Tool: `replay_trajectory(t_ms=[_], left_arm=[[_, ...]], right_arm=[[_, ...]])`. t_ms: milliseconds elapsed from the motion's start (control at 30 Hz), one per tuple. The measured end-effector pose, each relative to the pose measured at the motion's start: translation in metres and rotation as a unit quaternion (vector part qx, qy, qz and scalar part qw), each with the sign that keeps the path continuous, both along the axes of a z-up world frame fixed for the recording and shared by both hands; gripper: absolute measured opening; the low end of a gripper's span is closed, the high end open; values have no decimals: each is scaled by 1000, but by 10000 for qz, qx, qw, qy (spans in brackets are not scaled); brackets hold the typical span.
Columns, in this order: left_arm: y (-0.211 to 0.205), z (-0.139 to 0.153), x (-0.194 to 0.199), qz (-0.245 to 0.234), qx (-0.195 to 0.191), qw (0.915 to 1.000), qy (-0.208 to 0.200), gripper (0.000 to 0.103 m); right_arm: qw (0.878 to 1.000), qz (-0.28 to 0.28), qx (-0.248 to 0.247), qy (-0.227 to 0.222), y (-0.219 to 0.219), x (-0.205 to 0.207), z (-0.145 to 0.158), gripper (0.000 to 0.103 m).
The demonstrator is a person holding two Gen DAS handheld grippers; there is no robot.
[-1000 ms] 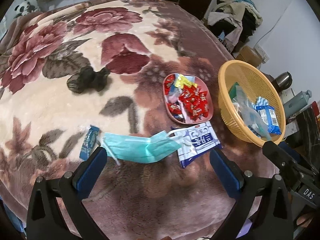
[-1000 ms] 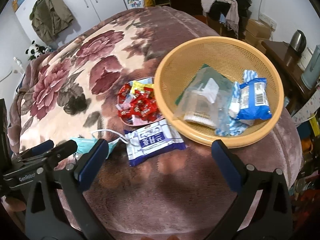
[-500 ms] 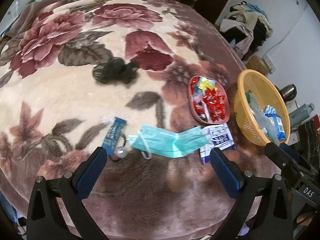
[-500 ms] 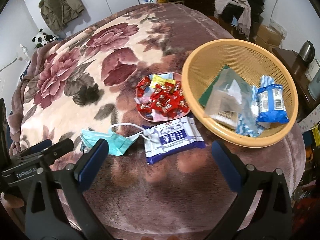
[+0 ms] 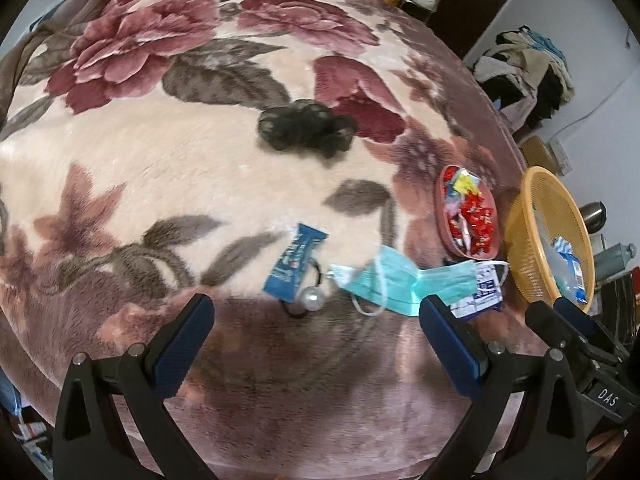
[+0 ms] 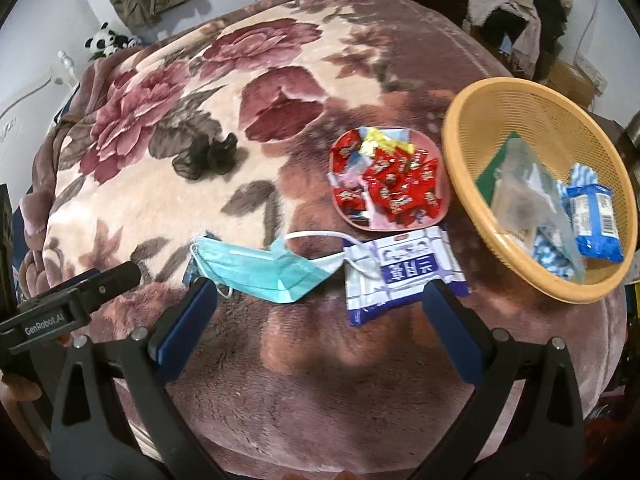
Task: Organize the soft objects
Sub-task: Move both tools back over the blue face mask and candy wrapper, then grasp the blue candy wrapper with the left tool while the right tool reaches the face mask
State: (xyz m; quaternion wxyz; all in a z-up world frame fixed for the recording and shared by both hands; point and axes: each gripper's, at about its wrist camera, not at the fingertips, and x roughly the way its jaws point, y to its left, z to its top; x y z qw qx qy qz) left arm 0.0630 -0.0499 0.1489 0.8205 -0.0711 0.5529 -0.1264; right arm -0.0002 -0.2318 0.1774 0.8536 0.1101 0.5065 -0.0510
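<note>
Left gripper [image 5: 316,316]: jaws stood wide apart, nothing between them. Blue pads [image 5: 182,344] faced inward, black arms splayed out below toward the lower frame corners. Claw was tipped forward and down, held clear above the surface, touching nothing.

Right gripper [image 6: 320,300]: likewise spread wide, empty. Its blue pads [image 6: 452,328] angled inward, claw raised and pitched downward.

The two ran side by side, near each other: the left one's dark body showed at the left of the right claw, the right one's body at the right of the left claw.
</note>
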Motion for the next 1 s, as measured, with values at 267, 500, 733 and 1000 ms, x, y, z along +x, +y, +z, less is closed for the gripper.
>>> replay_trajectory(t_ms=[267, 500, 733, 1000], left_arm=[[26, -21, 15, 234, 14, 9995, 207, 103], [38, -42, 35, 322, 26, 9987, 388, 103], [40, -68, 56, 328, -35, 9974, 638, 103], [25, -101, 66, 167, -33, 9953, 954, 102]], right_arm=[[9995, 265, -34, 144, 22, 27, -13, 103], [9984, 522, -36, 193, 37, 58, -23, 103], [9966, 719, 3, 393, 44, 85, -45, 103], [9918, 874, 181, 915, 45, 92, -88, 103]])
